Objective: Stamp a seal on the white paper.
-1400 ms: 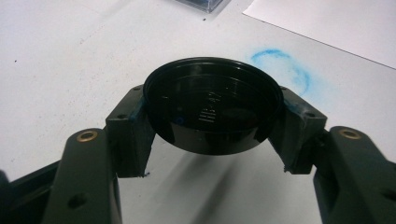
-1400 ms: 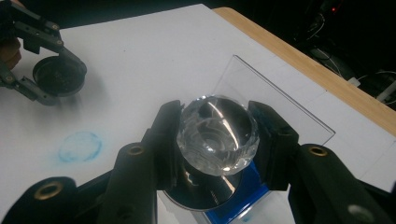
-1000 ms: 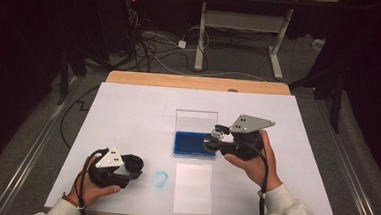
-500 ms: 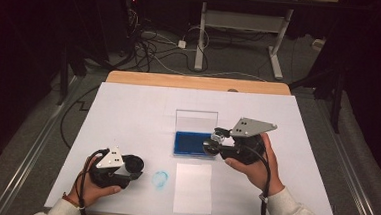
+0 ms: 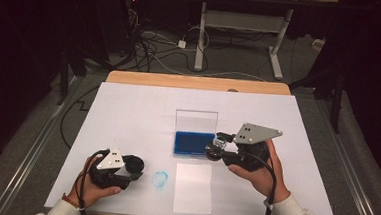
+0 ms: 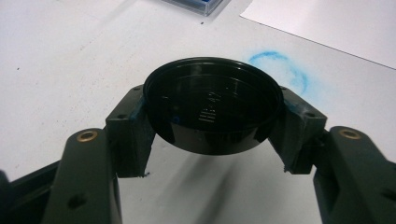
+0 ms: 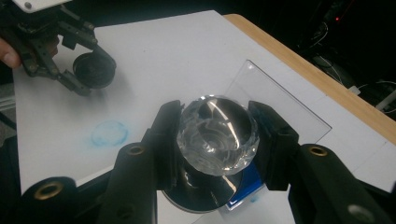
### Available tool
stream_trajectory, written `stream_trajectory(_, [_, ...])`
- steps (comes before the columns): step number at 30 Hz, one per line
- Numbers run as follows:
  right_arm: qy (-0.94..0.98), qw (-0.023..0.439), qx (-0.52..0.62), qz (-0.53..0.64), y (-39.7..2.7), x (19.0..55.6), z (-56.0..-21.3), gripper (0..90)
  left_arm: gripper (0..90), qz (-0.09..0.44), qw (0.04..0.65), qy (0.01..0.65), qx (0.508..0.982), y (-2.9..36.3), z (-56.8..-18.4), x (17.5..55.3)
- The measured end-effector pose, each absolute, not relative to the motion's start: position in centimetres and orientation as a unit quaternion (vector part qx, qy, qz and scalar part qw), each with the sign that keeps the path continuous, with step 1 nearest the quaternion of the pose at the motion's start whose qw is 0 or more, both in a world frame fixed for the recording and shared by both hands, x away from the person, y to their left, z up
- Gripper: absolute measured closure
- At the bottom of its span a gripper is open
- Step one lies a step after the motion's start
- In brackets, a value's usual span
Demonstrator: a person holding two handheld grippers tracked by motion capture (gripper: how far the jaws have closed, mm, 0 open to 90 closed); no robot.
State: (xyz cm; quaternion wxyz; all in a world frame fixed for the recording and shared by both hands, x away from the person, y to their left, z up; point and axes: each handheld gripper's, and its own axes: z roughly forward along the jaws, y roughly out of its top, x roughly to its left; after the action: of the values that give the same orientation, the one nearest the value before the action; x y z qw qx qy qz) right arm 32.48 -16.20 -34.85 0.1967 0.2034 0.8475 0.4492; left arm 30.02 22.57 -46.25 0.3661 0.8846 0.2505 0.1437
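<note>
My left gripper [image 5: 132, 167] is shut on a round black cap [image 6: 212, 109], held just above the white table cover at the near left. Both black pads [image 6: 133, 133] press the cap's rim. My right gripper [image 5: 217, 148] is shut on a clear faceted round stamp [image 7: 217, 135] with a dark disc base. It hovers at the right edge of the blue ink pad [image 5: 193, 144]. The pad's clear lid [image 5: 196, 121] stands open behind it. From the right gripper view, the left gripper [image 7: 88, 70] and its cap lie at the upper left.
A blue ring mark [image 5: 160, 178] is printed on the table cover between the grippers. A white paper sheet [image 5: 192, 187] lies in front of the ink pad. The wooden table edge [image 5: 195, 81] runs along the far side, with cables and desk legs on the floor beyond.
My right gripper has shifted slightly toward the near side with the clear stamp, staying by the ink pad. The left gripper and cap have not moved.
</note>
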Motion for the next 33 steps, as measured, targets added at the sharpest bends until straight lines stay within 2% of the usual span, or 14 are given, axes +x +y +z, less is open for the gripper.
stream_trajectory(11, [0.862, 0.182, 0.181, 0.437, -14.7, 31.1, -36.0, 57.3, 36.9, 0.142, 0.366, 0.247, 0.886, 22.4, -46.2, 29.8])
stream_trajectory(33, [0.883, 0.150, 0.160, 0.416, -12.0, 29.8, -40.7, 57.2, 36.9, 0.140, 0.364, 0.249, 0.886, 22.4, -46.3, 29.8])
